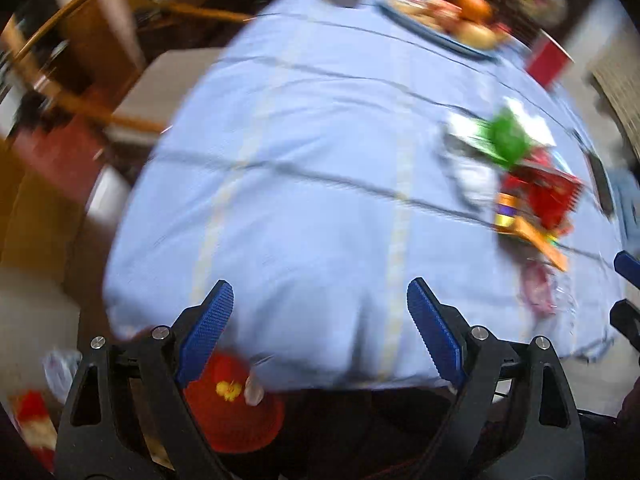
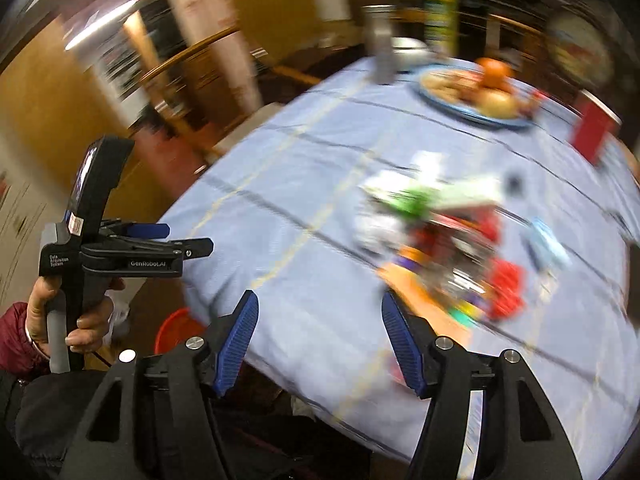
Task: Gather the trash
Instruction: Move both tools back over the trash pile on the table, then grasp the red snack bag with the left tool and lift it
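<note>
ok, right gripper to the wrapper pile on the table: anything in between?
Nothing: in the right wrist view only bare blue tablecloth lies between the open right gripper and the wrapper pile. Blur could hide small scraps.

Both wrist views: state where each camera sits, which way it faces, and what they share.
Left wrist: on the left claw, angled down at the blue tablecloth; open blue pads frame it.
Right wrist: on the right claw, facing the same table; the left hand shows.
Shared: wrapper pile, fruit plate, red bin.
</note>
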`<state>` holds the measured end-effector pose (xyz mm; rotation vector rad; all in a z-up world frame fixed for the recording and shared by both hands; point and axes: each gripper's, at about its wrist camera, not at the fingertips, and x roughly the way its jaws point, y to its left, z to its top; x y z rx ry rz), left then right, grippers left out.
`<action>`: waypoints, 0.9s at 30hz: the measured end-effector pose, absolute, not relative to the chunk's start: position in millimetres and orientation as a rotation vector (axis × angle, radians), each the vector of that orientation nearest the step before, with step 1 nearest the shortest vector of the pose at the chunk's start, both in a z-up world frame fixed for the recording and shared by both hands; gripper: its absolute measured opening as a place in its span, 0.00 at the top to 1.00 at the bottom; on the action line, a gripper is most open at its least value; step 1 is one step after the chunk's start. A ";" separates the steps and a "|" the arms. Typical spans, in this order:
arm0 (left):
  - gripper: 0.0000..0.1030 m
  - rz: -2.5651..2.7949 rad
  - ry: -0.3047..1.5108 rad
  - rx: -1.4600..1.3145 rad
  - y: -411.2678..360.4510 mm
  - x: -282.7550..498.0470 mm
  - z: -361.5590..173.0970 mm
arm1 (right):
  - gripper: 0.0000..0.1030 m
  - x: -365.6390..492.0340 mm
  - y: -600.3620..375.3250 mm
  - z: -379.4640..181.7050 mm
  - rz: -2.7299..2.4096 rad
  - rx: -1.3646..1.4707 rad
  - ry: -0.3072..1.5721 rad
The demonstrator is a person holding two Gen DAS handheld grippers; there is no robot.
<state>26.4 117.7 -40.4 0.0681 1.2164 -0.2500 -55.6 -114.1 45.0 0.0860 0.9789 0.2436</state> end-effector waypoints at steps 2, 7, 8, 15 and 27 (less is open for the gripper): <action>0.16 -0.317 1.213 0.115 89.3 33.9 -41.5 | 0.35 -62.3 -136.5 42.9 0.172 0.141 0.968; 0.15 -0.486 1.210 0.234 18.4 44.4 -46.7 | 0.35 -82.5 -187.2 34.7 0.011 0.258 0.953; 0.15 -0.507 1.212 0.247 8.3 46.4 -47.9 | 0.34 -88.8 -195.7 34.1 -0.022 0.275 0.946; 0.15 -0.639 1.183 0.305 -49.5 49.8 -46.3 | 0.33 -114.6 -227.7 30.1 -0.155 0.323 0.925; 0.12 -0.745 1.221 0.215 -116.5 77.1 -46.7 | 0.28 -135.7 -255.6 29.1 -0.251 0.322 0.924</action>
